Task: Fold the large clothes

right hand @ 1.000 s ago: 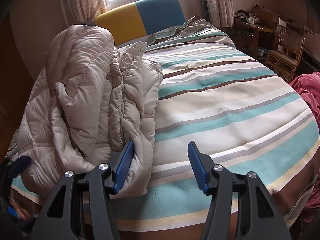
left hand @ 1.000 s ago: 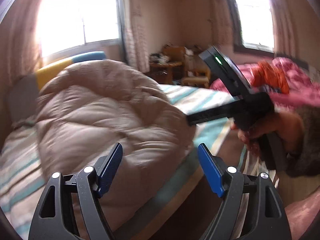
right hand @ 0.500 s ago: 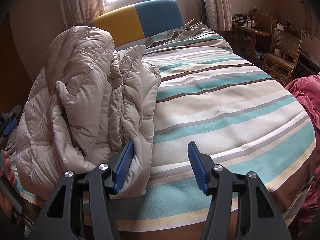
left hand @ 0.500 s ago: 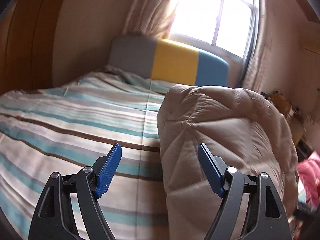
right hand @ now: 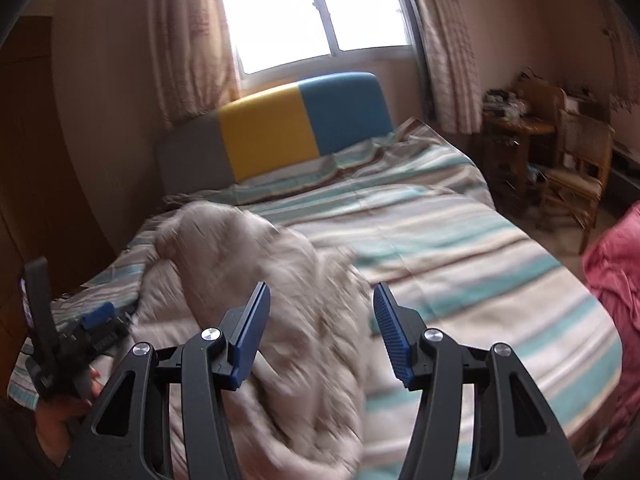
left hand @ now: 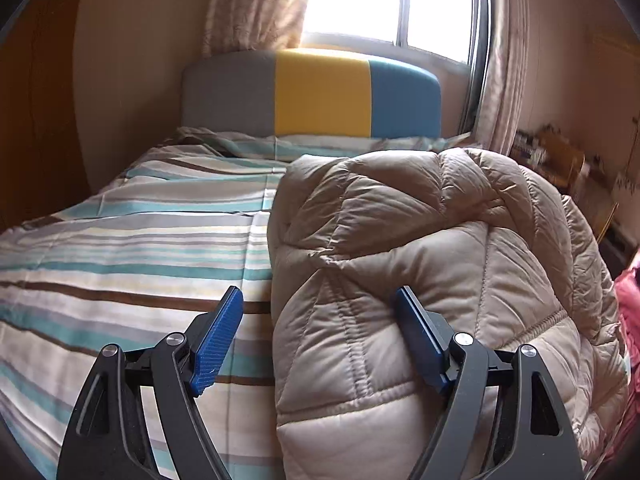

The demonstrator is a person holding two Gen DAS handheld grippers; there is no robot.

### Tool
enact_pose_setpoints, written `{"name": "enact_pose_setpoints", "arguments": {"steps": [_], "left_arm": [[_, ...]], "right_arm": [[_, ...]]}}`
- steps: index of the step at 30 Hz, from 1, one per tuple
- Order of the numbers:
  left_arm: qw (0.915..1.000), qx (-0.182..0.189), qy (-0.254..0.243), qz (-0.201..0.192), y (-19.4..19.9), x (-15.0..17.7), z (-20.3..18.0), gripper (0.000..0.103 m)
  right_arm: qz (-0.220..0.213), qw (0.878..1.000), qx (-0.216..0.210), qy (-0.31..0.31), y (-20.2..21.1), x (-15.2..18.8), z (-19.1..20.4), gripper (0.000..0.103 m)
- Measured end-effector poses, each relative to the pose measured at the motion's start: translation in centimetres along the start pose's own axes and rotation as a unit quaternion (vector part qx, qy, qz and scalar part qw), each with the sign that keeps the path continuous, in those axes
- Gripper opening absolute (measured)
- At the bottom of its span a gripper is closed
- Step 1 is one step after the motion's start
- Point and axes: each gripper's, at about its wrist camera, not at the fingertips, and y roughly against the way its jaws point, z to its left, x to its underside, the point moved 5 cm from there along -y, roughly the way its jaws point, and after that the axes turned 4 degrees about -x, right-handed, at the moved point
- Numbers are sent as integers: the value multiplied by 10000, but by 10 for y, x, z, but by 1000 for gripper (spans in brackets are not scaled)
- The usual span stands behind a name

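Right now, beige puffer jacket (left hand: 432, 280) bunched on striped bed (left hand: 132, 248), w/ left gripper (left hand: 318, 340) jaws spread wide at its near edge: right pad pressed into the quilting, left pad over bare sheet, apart from the fabric. Seen from right wrist cam, right gripper (right hand: 322, 332) above the blurred jacket (right hand: 256, 280), jaws closing but pads not on fabric, coat below & btwn them. Left gripper (right hand: 96, 328) w/ hand (right hand: 60, 416) at bed's left edge, beside jacket.

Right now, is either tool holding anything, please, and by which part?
Nothing is held. The left tool stands open at the puffer jacket's edge; the right tool's jaws are closing around jacket fabric without pressing it.
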Motion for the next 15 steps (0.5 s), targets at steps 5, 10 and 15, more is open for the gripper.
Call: {"name": "enact_pose_setpoints", "arguments": {"steps": [5,10,15], "left_arm": [[9994,-48,-248,253,-12,-10,-20,77],[9978,-145,-484,428,-24,-23,-36,78],[9960,-421,-528,578,-40,-40,-45,86]], "right_arm": [[130,9991,-263,312,-46,-21,35,53],[423,9979,-71,492,-92,-20,36,53],[672,9964,146,487,-127,-22,18,50]]}}
